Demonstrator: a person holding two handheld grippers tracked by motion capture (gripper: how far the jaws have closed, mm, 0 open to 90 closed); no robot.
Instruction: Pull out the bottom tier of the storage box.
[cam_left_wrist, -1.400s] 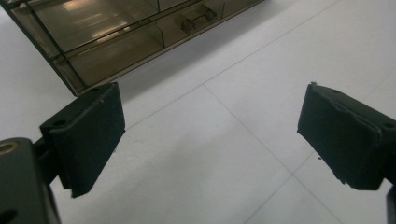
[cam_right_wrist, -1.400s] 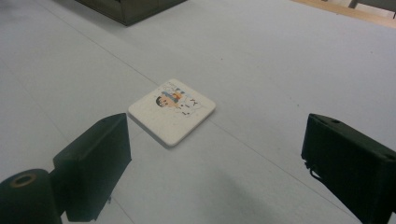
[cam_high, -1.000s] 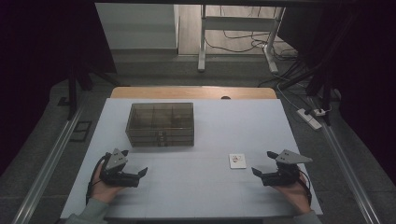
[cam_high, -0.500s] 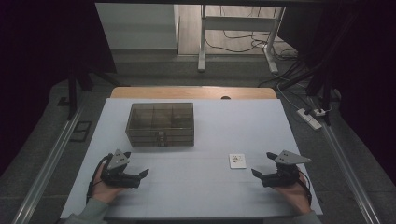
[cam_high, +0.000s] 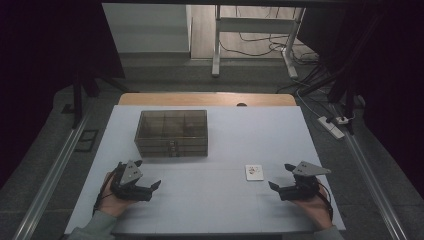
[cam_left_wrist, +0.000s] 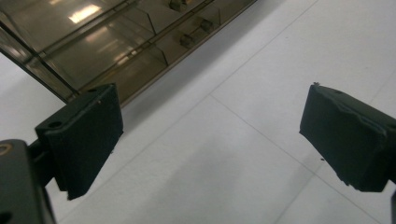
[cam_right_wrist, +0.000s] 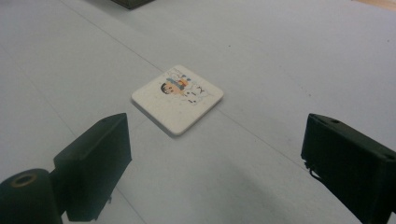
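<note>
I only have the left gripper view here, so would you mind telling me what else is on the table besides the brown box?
Observer: A small white tile lies flat on the table, well right of the box.
Operator: Is anything printed on it?
Observer: Yes, the right gripper view shows a small colour cartoon picture on its top face.
Operator: And where is the right gripper?
Observer: The right gripper sits just right of the tile, jaws open, pointing toward it and not touching it.
</note>
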